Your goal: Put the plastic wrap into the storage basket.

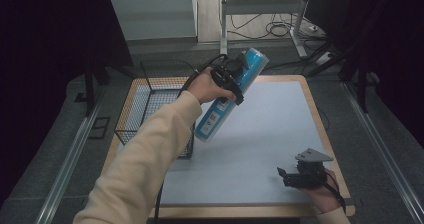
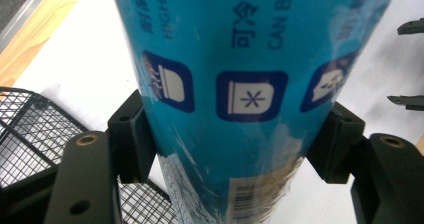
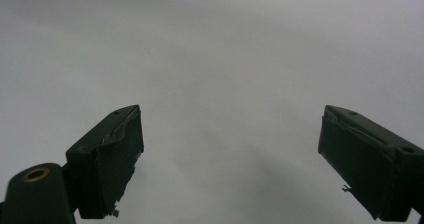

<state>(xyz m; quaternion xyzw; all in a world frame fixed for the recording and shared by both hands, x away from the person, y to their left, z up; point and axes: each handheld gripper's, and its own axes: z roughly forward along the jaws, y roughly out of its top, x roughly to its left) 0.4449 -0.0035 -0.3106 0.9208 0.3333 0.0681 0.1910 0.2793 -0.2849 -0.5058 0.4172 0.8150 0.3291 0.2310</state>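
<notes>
A long blue roll [image 1: 220, 109] wrapped in printed plastic hangs tilted above the white mat, its lower end near the wire basket. My left gripper [image 1: 231, 81] is shut on its upper half. In the left gripper view both black pads press the sides of the blue roll [image 2: 250, 84], with my left gripper [image 2: 235, 144] around it. My right gripper [image 1: 284, 176] rests low at the mat's front right corner. It stands open in the right gripper view, where nothing but white mat lies between the tips of my right gripper [image 3: 230, 149].
A black wire basket [image 1: 150, 111] stands on the table's left side, just left of the roll's lower end. The white mat [image 1: 270, 134] covers most of the wooden table [image 1: 312, 101]. Dark curtains, a metal frame and cables lie beyond the far edge.
</notes>
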